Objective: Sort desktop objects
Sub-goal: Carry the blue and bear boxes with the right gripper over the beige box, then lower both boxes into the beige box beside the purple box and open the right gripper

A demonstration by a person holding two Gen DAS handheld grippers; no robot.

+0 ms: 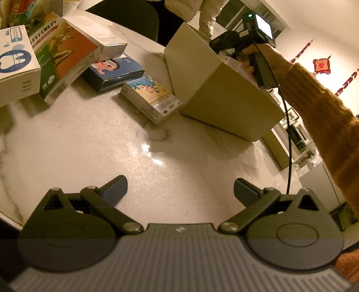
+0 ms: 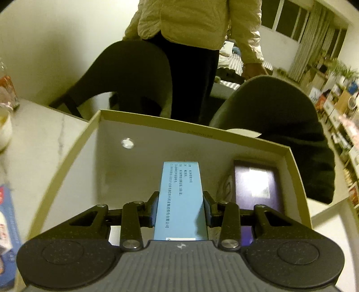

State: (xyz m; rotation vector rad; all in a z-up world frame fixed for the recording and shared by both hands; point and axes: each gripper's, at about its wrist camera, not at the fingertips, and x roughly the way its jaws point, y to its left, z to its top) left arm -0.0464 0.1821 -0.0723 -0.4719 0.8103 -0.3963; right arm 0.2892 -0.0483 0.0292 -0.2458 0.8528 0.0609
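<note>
My right gripper is shut on a light blue box with printed text, held over the inside of an open cardboard box. A dark purple box lies inside that cardboard box at its right. In the left wrist view my left gripper stands open above the bare marble table, nothing between its fingers. The cardboard box sits at the right, with the right hand and its gripper body reaching over its top. Several medicine boxes lie at the left, the nearest a small pale box.
A stack of larger boxes and a dark blue box crowd the table's far left. Two dark chairs and a standing person in a pale jacket are behind the cardboard box. Shelves line the right wall.
</note>
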